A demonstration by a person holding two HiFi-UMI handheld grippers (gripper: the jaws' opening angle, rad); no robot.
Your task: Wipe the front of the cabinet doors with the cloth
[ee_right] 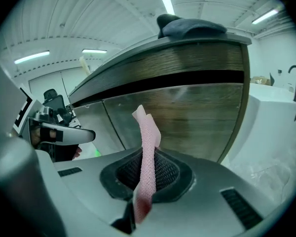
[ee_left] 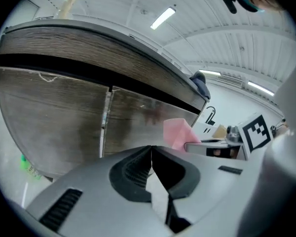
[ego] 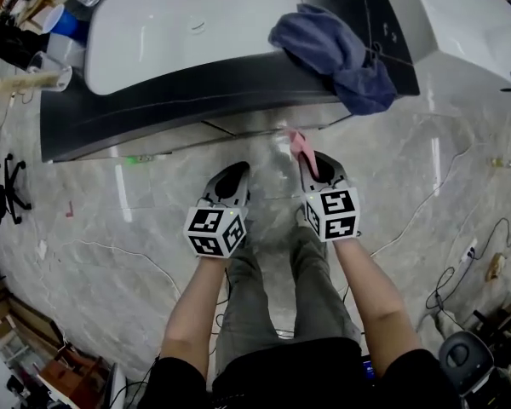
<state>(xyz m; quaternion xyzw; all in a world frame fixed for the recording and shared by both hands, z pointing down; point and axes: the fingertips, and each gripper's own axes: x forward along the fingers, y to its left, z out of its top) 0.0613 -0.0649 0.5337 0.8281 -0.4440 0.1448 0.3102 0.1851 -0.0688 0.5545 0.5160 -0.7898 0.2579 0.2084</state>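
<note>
While the pink cloth [ee_right: 148, 142] is clamped upright between the jaws of the right gripper [ee_right: 147, 177], near the cabinet doors [ee_right: 197, 115], the left gripper [ee_left: 151, 154] is held beside it, jaws pressed together on nothing.

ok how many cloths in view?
2. A pink cloth is clamped in the right gripper, near the cabinet doors; a blue cloth lies heaped on the countertop edge above them. More could be hidden.
</note>
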